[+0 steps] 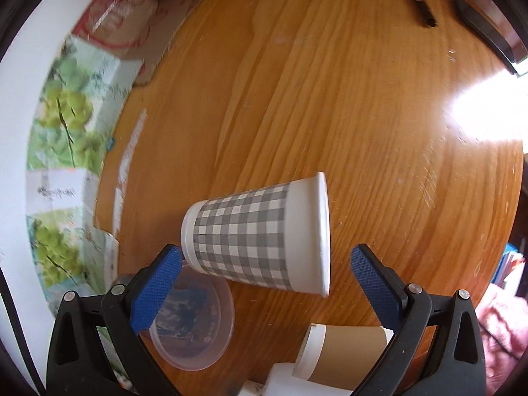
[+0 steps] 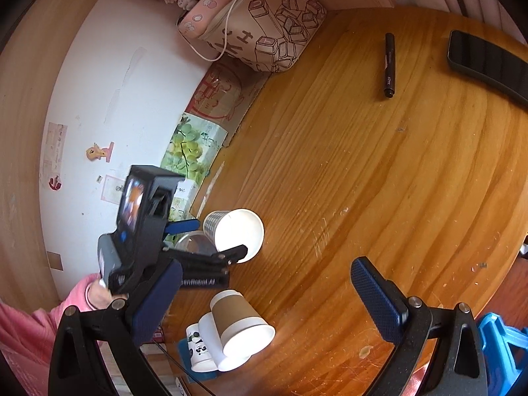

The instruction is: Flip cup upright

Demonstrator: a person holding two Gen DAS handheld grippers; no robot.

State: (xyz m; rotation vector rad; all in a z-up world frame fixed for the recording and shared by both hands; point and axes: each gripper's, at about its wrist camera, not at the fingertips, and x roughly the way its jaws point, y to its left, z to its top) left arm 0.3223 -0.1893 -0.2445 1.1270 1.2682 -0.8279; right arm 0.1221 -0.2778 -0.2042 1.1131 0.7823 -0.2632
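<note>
**Checked cup on its side between the left gripper's open fingers**

Nearest in the left wrist view, the left gripper [image 1: 265,265] holds its blue-padded jaws wide apart. Between them lies the grey-and-white checked paper cup [image 1: 257,236], on its side on the round orange-brown wooden table [image 1: 363,115], base toward the left pad and rim toward the right one. The left pad looks to touch the base; the right pad stands clear of the rim. Just under the cup's base sits a clear round plastic lid [image 1: 194,326], and near the lower edge a brown-sleeved white paper cup [image 1: 343,353] lies on its side.

In the right wrist view, the right gripper [image 2: 264,300] is spread wide with nothing between its pads, well apart from the checked cup, whose white mouth faces this camera. Farther off on the table lie a black marker pen [image 2: 388,66] and a dark flat phone [image 2: 488,66].
</note>
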